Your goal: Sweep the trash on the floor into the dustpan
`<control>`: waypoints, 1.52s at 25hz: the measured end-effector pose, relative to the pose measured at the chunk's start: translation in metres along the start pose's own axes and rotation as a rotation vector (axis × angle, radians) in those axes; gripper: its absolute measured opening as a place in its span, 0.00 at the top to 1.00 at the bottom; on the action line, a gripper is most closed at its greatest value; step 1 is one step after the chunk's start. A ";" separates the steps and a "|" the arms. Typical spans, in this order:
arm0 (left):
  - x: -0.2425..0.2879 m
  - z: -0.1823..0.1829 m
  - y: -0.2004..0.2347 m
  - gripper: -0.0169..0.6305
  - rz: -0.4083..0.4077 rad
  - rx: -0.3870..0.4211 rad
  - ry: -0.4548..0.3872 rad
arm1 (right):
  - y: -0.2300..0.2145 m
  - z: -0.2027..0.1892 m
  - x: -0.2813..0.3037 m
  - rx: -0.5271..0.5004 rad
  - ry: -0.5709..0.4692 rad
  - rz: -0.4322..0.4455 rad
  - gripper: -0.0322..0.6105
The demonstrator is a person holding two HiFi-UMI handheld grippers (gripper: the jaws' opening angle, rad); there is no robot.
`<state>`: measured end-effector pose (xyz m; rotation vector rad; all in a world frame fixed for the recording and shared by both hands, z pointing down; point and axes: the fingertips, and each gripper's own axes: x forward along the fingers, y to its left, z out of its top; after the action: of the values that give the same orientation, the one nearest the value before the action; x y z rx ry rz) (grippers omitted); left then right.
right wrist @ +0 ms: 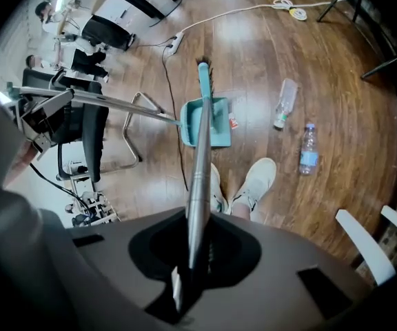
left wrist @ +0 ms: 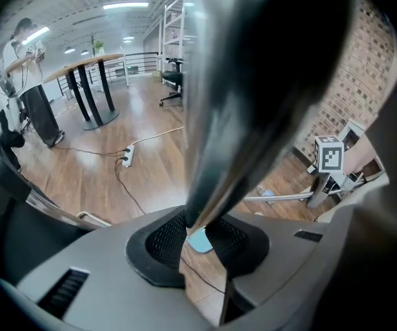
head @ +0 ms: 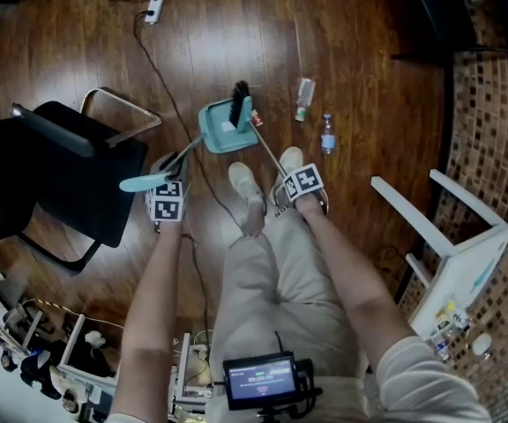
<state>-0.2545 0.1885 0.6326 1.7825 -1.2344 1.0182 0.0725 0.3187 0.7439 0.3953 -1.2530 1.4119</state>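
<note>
Clenching the dustpan (head: pixel 223 132) handle in the left gripper (left wrist: pixel 202 234) and the broom (head: pixel 241 100) shaft in the right gripper (right wrist: pixel 197 250) — shaft running 5-to-11, brush head over the pan — with clear bottle (head: pixel 304 98) and water bottle (head: pixel 327 134) on the floor at the pan's 2–3 o'clock, right hand nearer.

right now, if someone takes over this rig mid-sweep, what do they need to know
Left gripper: shut on the dustpan handle; the dustpan sits ahead of the feet.
Right gripper: shut on the broom handle; the broom head is at the dustpan's far edge.
Done: nothing clearly in the dustpan; a small scrap lies at its right edge.
Left: the clear bottle and the blue-label bottle lie to the right, apart from the dustpan; sweep them in.
</note>
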 end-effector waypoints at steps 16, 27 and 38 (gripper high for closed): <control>-0.033 0.009 -0.008 0.85 0.126 0.091 0.034 | -0.052 -0.015 0.016 0.169 0.007 -0.060 0.88; -0.036 0.012 -0.020 0.85 0.158 0.135 0.055 | -0.019 -0.031 -0.007 0.098 -0.070 0.039 0.88; -0.038 0.010 -0.038 0.85 0.167 0.182 0.057 | -0.001 -0.037 0.042 0.163 0.005 0.199 0.88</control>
<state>-0.2249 0.2048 0.5892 1.7948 -1.3077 1.3039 0.0767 0.3706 0.7645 0.3848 -1.2027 1.6905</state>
